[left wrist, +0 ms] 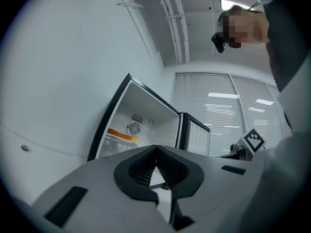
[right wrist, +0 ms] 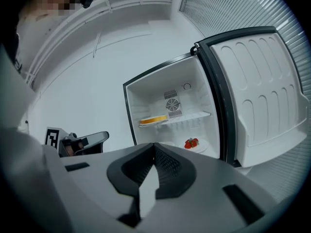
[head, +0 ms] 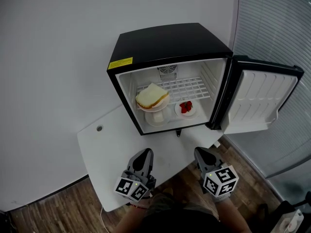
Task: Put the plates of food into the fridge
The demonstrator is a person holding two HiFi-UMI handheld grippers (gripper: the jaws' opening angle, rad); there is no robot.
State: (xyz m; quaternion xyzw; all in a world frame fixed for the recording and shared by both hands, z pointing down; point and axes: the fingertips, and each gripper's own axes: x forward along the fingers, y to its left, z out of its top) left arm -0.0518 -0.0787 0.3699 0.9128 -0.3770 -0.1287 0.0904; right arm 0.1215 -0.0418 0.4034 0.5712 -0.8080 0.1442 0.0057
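Fridge (head: 146, 47) open: sandwich plate (head: 152, 100) on wire shelf (head: 194, 87), strawberry plate (head: 186, 108) below; white dish (head: 156, 119) beside it, contents unclear. Left tongs (head: 145, 152) and right tongs (head: 200, 151) pressed together, empty.

Your black mini fridge (head: 165, 42) stands with its white-lined door (head: 262, 98) swung wide to the right. Inside, you have the sandwich plate (head: 152, 98) on the wire shelf (head: 189, 87) at left. The strawberry plate (head: 186, 108) sits lower, on the fridge floor to its right.
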